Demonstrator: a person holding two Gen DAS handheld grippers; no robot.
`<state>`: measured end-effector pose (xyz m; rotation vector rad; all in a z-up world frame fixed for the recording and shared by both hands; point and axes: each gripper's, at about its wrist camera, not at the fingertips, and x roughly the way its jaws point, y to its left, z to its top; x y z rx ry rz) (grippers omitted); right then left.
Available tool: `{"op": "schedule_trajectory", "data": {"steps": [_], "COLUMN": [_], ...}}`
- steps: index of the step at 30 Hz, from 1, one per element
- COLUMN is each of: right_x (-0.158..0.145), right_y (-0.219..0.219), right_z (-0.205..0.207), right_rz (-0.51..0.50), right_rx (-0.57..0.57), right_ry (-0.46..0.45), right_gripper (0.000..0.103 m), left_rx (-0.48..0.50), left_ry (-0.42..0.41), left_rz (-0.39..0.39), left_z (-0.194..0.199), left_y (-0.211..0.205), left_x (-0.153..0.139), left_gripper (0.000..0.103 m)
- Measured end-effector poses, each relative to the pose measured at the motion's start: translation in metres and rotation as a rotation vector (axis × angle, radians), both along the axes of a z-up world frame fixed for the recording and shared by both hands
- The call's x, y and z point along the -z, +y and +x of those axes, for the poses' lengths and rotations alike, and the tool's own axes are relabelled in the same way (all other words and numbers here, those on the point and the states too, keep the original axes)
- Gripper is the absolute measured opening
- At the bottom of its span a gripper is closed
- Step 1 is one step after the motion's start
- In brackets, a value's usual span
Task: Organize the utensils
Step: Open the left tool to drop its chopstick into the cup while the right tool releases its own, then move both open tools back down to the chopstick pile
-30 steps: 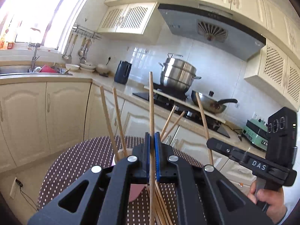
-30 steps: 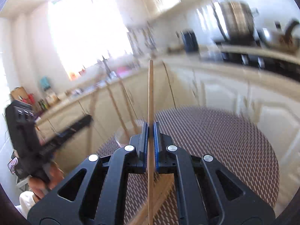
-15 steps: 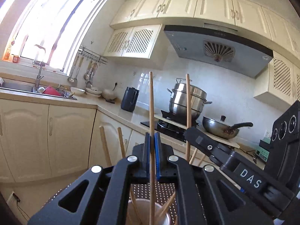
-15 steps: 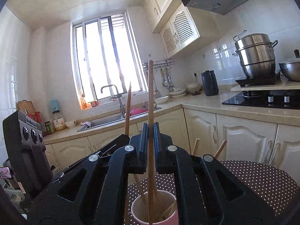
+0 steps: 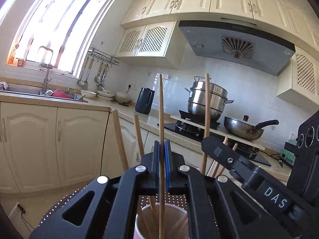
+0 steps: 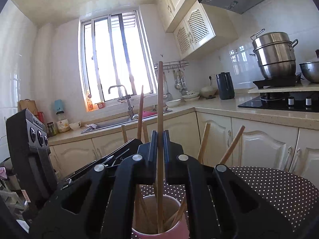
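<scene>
Over the brown, white-dotted round surface stands a pink cup with a pale inside, and most of the sorting looks done. On the left side of the cup, in the left wrist view, two light wooden chopsticks lean outward from it, already dropped in. At the middle, the left hand-held gripper is clamped tight on one upright wooden chopstick, whose lower end reaches down into the cup's mouth; it has not been let go. To the right, the right hand-held gripper is likewise pinched shut on its own upright chopstick, the lower end inside the same cup. Further right, two more sticks lean out of the cup toward the cream cabinets.

Judging from this, several chopsticks are already gathered, and the two held ones are lined up in the cup and only need releasing. Whether other utensils remain on the surface cannot be told, since both gripper bodies hide much of it.
</scene>
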<state>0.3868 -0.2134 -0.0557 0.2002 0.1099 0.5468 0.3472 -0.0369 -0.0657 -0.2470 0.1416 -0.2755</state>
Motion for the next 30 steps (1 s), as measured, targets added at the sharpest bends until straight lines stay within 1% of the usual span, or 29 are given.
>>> {"op": "schedule_trajectory", "data": {"steps": [3,9,17,19,20,23,26,27,28,29,30], "right_x": [0.002,0.014,0.031,0.033,0.032,0.029,0.024,0.022,0.020,0.019,0.017], "right_y": [-0.001,-0.003,0.000,0.001,0.002,0.003,0.003,0.003,0.003,0.002,0.001], "right_z": [-0.010,-0.027,-0.033,-0.034,-0.035,-0.039,-0.047,-0.049,-0.051,-0.054,-0.058], "right_rz": [-0.030,-0.069,-0.104,-0.102,-0.104,-0.099,-0.097,-0.097,-0.094,-0.090,-0.087], "right_rx": [0.004,0.004,0.002,0.000,0.000,-0.004,0.013,0.021,0.025,0.030,0.037], "right_ry": [0.006,0.051,0.139,0.155,0.159,0.182,0.186,0.189,0.190,0.188,0.183], "right_gripper": [0.006,0.006,0.007,0.007,0.007,0.007,0.008,0.012,0.019,0.024,0.033], "left_rx": [0.006,0.017,0.025,0.021,0.017,-0.005,-0.018,-0.023,-0.027,-0.036,-0.045], "left_ry": [0.015,0.060,0.110,0.120,0.121,0.115,0.106,0.106,0.104,0.101,0.099], "left_rz": [0.016,0.055,0.127,0.132,0.131,0.142,0.150,0.153,0.156,0.160,0.167], "left_z": [-0.008,-0.024,-0.042,-0.046,-0.049,-0.058,-0.069,-0.072,-0.074,-0.078,-0.082], "left_y": [0.000,-0.001,-0.009,-0.007,-0.006,-0.001,0.004,0.005,0.006,0.007,0.008], "left_x": [0.003,0.010,0.018,0.018,0.018,0.016,0.010,0.008,0.007,0.005,0.002], "left_gripper": [0.005,0.005,0.006,0.006,0.008,0.031,0.033,0.033,0.034,0.036,0.041]}}
